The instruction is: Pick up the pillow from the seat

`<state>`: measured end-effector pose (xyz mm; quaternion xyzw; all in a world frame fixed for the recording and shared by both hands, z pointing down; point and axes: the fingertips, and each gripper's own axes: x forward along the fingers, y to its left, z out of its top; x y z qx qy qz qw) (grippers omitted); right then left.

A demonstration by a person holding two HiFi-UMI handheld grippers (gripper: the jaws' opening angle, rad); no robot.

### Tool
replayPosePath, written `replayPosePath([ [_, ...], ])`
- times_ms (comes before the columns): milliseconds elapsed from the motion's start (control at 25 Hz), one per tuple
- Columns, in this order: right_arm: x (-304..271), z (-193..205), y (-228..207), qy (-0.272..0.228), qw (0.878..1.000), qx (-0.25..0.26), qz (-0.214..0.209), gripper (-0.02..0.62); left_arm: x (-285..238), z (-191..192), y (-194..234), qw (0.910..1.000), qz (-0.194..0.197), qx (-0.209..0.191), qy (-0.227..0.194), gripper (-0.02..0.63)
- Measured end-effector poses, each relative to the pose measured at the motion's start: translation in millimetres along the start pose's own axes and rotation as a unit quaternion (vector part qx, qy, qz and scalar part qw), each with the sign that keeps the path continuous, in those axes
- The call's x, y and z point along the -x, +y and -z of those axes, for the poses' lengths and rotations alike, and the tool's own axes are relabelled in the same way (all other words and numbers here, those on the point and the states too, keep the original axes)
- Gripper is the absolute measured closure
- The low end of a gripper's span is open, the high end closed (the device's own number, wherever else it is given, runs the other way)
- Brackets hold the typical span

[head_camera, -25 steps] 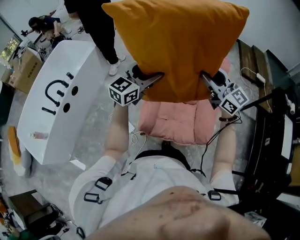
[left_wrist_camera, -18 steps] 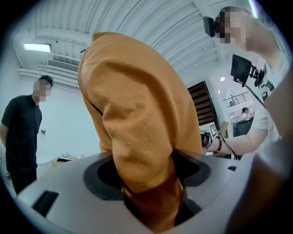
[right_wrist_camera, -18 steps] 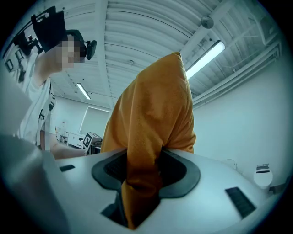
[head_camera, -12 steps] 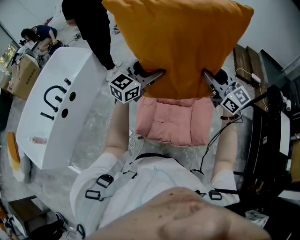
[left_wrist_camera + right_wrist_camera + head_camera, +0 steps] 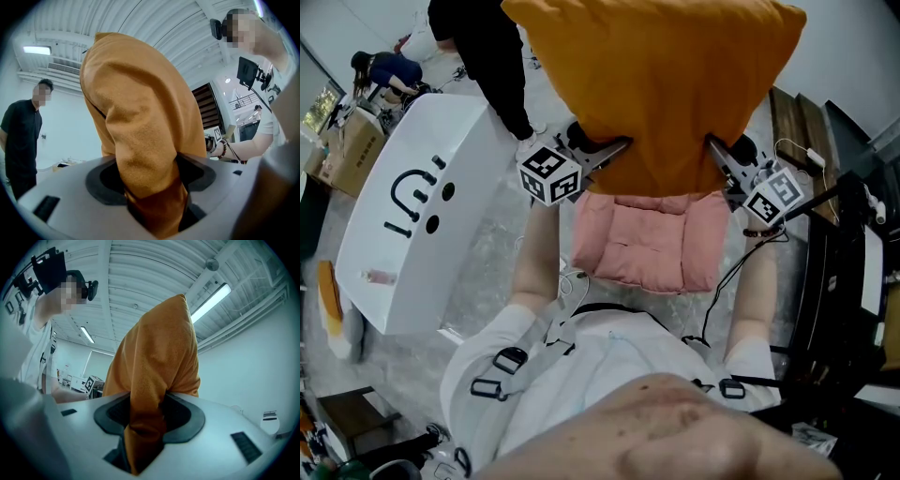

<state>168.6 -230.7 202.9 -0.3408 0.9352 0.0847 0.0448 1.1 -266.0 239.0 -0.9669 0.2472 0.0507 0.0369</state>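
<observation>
An orange pillow (image 5: pixel 661 84) hangs in the air above the pink padded seat (image 5: pixel 642 239), held by its two lower side edges. My left gripper (image 5: pixel 614 150) is shut on the pillow's left edge, and its fabric (image 5: pixel 140 150) bunches between the jaws in the left gripper view. My right gripper (image 5: pixel 712 155) is shut on the right edge, where the cloth (image 5: pixel 150 394) folds into the jaws in the right gripper view. The pillow hides the seat's back part.
A white rounded table (image 5: pixel 412 206) with a face drawn on it stands to the left. A person in black (image 5: pixel 483 47) stands beyond it, near the pillow's left corner. Dark furniture and cables (image 5: pixel 844 253) line the right side.
Both grippers have lifted the pillow a little higher and away from me, so more of the pink seat shows under it. Between the last two frames almost nothing moved.
</observation>
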Motion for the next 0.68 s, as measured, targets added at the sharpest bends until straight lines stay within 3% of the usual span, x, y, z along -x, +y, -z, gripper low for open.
replayPosePath([
  [680, 13, 0, -3, -0.004, 1.0, -0.006, -0.002, 0.407, -6, 0, -12, 1.0, 0.002, 0.001, 0.004, 0.276],
])
